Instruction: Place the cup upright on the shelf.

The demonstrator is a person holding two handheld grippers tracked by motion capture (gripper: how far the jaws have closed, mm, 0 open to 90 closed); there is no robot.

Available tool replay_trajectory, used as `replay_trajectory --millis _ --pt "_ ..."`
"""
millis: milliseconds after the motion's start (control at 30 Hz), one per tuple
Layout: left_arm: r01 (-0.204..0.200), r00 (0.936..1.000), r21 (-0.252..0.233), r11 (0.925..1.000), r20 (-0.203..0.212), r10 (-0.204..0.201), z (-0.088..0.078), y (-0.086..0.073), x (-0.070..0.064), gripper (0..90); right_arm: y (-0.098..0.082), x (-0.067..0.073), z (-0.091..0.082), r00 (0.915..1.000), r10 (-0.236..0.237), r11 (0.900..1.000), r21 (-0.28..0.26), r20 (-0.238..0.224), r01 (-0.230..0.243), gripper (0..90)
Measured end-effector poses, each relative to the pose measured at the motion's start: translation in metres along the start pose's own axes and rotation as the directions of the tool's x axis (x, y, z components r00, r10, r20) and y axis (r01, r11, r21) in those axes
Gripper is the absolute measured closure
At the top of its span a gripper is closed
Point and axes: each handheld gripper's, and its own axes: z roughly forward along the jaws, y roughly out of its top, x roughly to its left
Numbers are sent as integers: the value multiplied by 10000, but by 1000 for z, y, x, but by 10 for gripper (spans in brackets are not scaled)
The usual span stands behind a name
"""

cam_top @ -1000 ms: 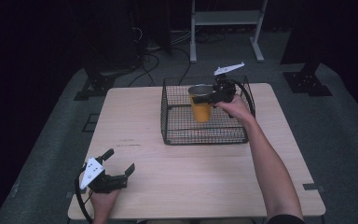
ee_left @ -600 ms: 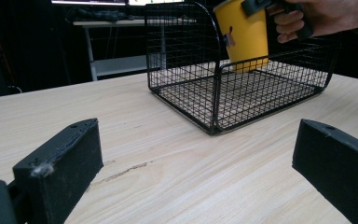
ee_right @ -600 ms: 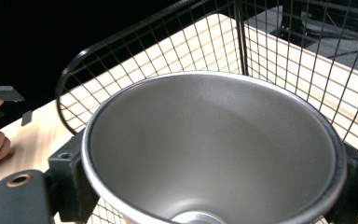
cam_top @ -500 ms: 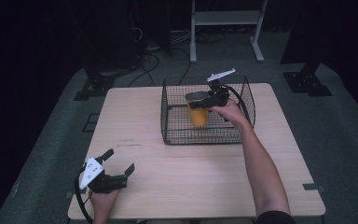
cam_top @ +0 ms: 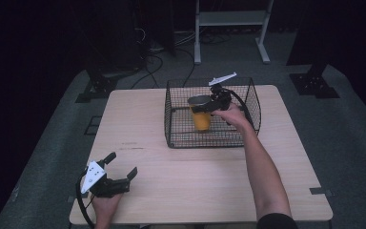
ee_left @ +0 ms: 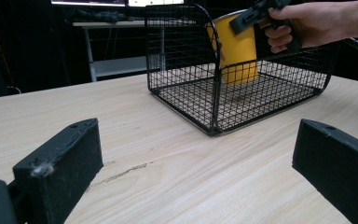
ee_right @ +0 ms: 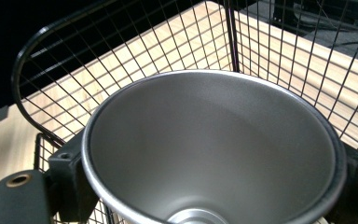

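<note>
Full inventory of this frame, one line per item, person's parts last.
cup: 1, yellow-orange outside, grey metal inside, in the basket, held at the rim
wire basket: 1, black, far middle of the table
table: 1, light wood, centre
metal stand: 1, grey-white, on the floor beyond the table
cables: several, black, on the floor beyond the table
left gripper: 1, black with a white plate, near left of the table, jaws open on nothing
right gripper: 1, black, in the basket, jaws shut on the cup
forearms: 2, entering from the bottom edge
</note>
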Motion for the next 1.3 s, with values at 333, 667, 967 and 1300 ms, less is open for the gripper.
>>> replay_trajectory --millis 333,667,967,1300 --pt "-9 10000 22 10000 1 9 0 0 0 8 -5 2 9 9996 -262 9979 600 103 255 103" --pt "-32 10000 15 10000 33 32 0 0 -1 8 -5 6 11 9975 -666 9903 1241 227 633 97" --pt "-43 10000 29 10000 40 43 0 0 -1 8 -6 13 7 9914 -1260 9779 1722 356 1182 96" --pt "-104 9999 38 9999 39 104 0 0 -1 8 -12 17 1 9838 -1687 9656 2106 604 1527 83"
